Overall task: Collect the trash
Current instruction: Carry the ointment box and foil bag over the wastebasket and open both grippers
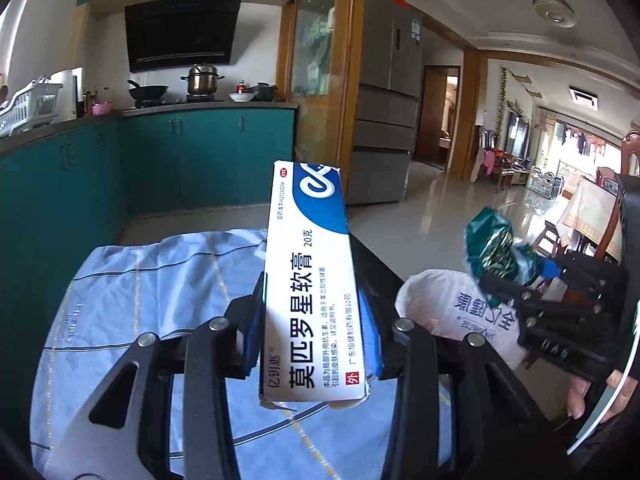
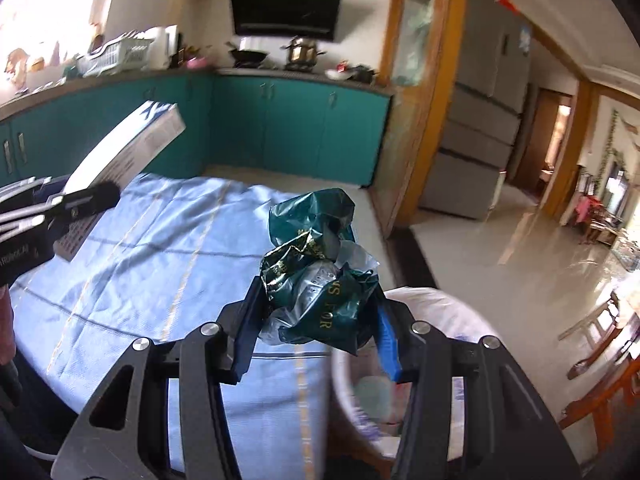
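Trash in both hands here, so we're basically mid-carry. Our left gripper is clamped on a blue and white box, pinched low down so most of its length sticks out in front, tilted up and away. Our right gripper is squeezed onto a crumpled green wrapper, which bulges out above the pads since it's soft and won't sit flat.

Both loads are up off the blue cloth on the table, nothing touching it. The white bag sits open just beside the table edge, right under our right gripper, so we'd guess that's the bin. Looks like the wrapper goes in first; the box is further over and needs to swing across.
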`<control>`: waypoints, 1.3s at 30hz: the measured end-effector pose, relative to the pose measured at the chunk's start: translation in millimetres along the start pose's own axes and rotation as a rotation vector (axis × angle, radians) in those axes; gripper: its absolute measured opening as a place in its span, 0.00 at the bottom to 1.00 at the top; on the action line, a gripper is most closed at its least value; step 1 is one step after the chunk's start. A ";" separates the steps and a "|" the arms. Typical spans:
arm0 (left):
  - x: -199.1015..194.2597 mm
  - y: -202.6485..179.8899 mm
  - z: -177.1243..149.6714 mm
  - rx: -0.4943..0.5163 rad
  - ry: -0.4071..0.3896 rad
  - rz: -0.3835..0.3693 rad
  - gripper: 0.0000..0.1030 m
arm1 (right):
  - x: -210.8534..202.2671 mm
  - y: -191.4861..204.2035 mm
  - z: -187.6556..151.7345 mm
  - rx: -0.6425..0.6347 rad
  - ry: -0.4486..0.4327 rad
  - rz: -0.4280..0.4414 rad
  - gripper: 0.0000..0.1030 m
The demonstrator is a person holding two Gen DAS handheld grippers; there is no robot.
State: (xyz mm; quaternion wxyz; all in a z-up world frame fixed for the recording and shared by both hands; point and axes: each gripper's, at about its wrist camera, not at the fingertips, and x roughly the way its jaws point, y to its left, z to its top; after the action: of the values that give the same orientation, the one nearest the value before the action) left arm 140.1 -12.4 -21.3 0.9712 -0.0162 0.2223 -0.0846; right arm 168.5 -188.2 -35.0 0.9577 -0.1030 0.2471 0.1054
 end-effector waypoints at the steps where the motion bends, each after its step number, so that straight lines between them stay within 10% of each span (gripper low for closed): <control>1: 4.3 -5.5 0.9 0.006 0.005 -0.014 0.40 | -3.7 -10.1 -0.4 0.013 -0.007 -0.025 0.49; 15: 108.7 -118.7 -1.0 0.100 0.160 -0.279 0.40 | -11.2 -118.7 -47.7 0.179 0.056 -0.310 0.49; 29: 179.6 -185.5 -25.8 0.149 0.283 -0.306 0.41 | 23.4 -152.0 -92.6 0.262 0.169 -0.286 0.49; 39: 176.6 -173.5 -28.0 0.156 0.268 -0.244 0.64 | 47.1 -149.8 -88.0 0.266 0.187 -0.231 0.49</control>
State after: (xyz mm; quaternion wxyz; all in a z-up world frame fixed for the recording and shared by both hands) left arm 257.3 -213.5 -110.3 0.9137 0.0438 0.3388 -0.2201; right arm 206.9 -346.4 -112.0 0.9414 -0.0123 0.3334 -0.0486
